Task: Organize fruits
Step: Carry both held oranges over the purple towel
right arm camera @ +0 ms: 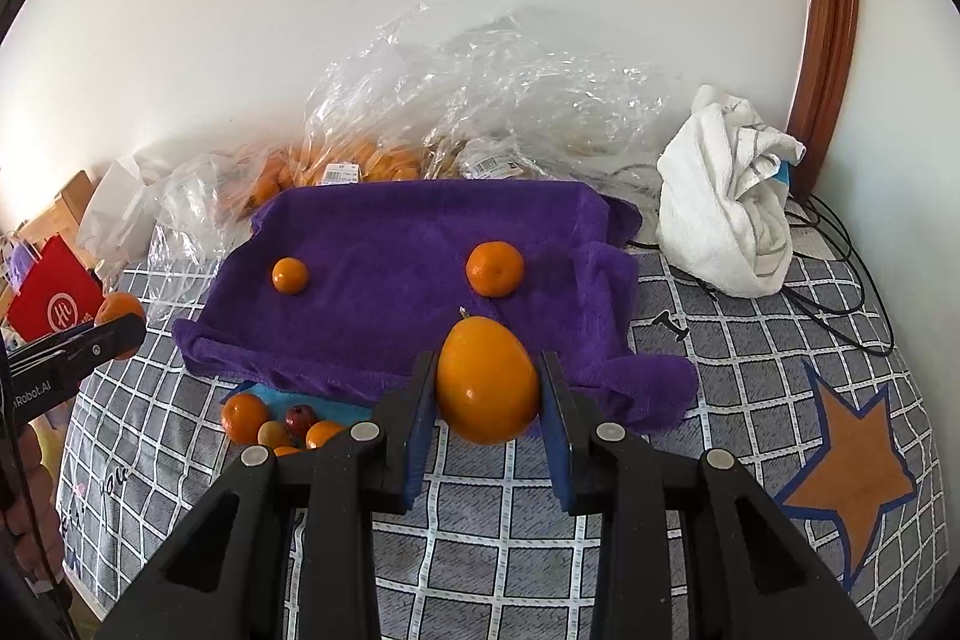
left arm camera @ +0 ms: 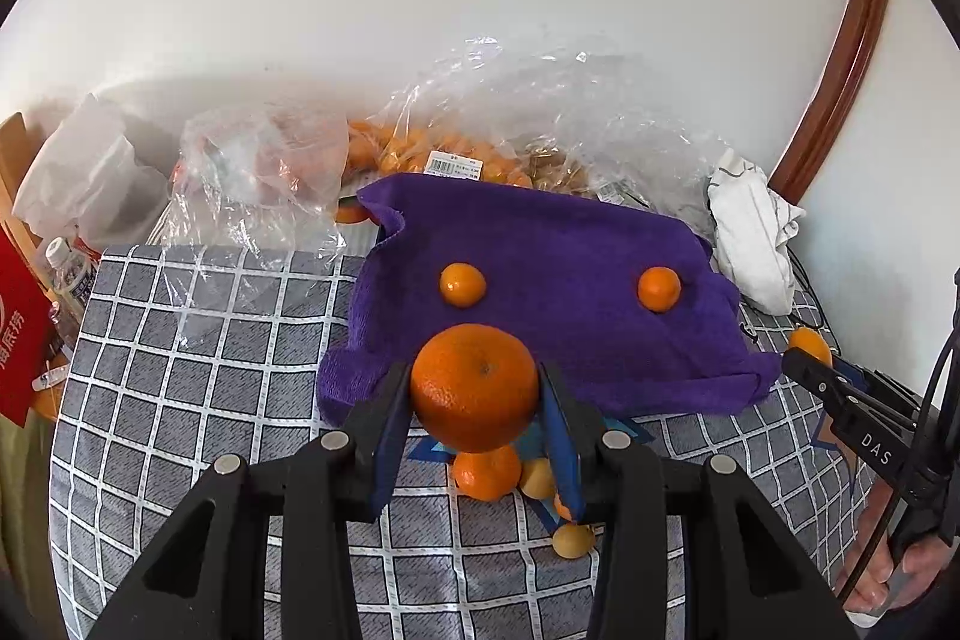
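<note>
My left gripper [left arm camera: 474, 394] is shut on a large mandarin [left arm camera: 474, 385], held above the front edge of a purple towel [left arm camera: 552, 244]. My right gripper [right arm camera: 487, 388] is shut on a smooth egg-shaped orange fruit [right arm camera: 487, 388] above the towel's [right arm camera: 396, 220] front edge. Two small mandarins lie apart on the towel, one left [right arm camera: 290, 275] and one right [right arm camera: 494, 268]. A loose heap of small fruits [right arm camera: 273, 424] lies on the checked cloth in front of the towel; it also shows under the left gripper [left arm camera: 486, 472].
Clear plastic bags [right arm camera: 456, 100] holding more oranges lie behind the towel against the white wall. A crumpled white cloth [right arm camera: 732, 202] and black cables [right arm camera: 840, 268] are at the right. A red bag [right arm camera: 54, 304] and bottles [left arm camera: 66, 274] stand at the left edge.
</note>
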The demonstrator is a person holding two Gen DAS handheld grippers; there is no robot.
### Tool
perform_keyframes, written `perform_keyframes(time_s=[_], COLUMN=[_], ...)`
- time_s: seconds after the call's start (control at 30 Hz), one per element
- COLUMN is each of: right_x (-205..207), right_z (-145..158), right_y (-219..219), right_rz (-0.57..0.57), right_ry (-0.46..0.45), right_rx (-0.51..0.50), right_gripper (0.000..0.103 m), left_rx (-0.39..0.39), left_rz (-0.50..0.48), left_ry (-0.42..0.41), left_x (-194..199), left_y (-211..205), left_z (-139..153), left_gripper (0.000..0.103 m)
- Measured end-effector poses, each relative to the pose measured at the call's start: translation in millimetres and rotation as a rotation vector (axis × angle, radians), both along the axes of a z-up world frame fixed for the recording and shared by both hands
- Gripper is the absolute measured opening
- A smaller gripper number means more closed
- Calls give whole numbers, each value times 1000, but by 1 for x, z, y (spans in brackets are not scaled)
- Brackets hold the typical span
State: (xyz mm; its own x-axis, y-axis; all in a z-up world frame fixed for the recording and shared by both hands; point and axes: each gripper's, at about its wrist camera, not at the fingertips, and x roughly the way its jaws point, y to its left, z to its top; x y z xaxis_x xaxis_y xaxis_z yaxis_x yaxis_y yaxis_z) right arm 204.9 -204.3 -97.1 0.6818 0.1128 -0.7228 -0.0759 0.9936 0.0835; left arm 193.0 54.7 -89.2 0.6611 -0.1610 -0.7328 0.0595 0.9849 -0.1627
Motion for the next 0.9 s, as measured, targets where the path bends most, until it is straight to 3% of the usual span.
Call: perform_keyframes(time_s=[0.47,0.9], right_x=[54,97], right_z=[-27,-69], right_y=[-6,3], right_rz=[-20,-12], right_ry=[44,114], right_rx=[-9,-11], right_gripper=[32,32], left_rx=[1,-18], left_rz=[-30,-3], left_ry=[40,146], left_x=[58,92], left_y=[-9,5], left_z=[-21,-68], left_gripper=[39,39])
